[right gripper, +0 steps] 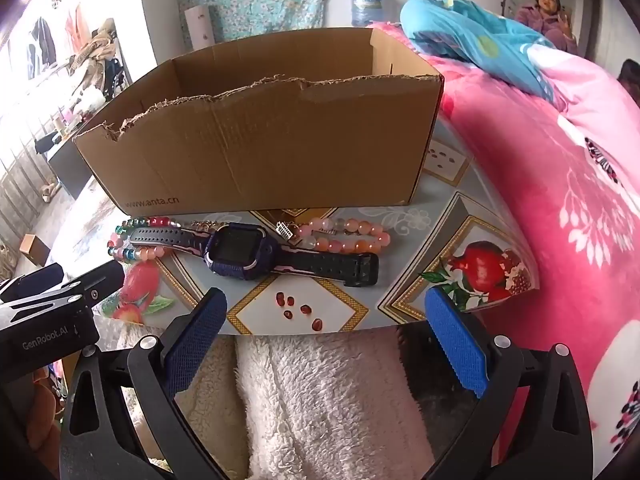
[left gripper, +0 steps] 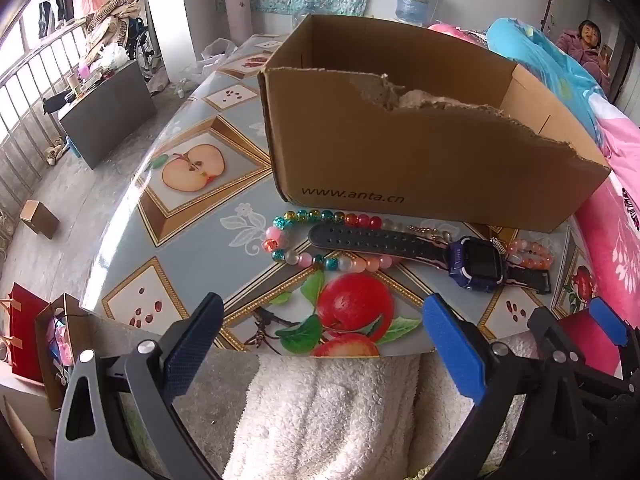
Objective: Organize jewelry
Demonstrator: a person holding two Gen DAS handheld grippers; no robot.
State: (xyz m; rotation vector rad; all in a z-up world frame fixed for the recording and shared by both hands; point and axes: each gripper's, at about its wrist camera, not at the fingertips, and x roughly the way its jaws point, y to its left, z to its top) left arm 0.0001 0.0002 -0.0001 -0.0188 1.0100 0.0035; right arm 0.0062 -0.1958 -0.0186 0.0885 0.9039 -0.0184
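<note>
A torn-topped cardboard box [left gripper: 420, 148] [right gripper: 280, 152] stands on the fruit-print table [left gripper: 200, 240] [right gripper: 460, 224]. In front of it lie a purple smartwatch [left gripper: 476, 262] [right gripper: 240, 250] with a black strap, a multicoloured bead bracelet [left gripper: 288, 236] [right gripper: 132, 240], and a pink-orange bead bracelet [left gripper: 532, 254] [right gripper: 352, 236] with a small silver charm [right gripper: 286, 230]. My left gripper [left gripper: 320, 332] is open and empty at the table's near edge. My right gripper [right gripper: 326, 320] is open and empty at the near edge, below the watch; it also shows in the left wrist view [left gripper: 576, 320].
A pink floral blanket [right gripper: 560, 200] and a blue pillow [right gripper: 472, 40] lie right of the table. A white fleece cloth [left gripper: 320, 412] [right gripper: 328, 400] is under the grippers. A person [right gripper: 548, 12] sits at the back right. Floor clutter and a grey cabinet [left gripper: 108, 112] are at left.
</note>
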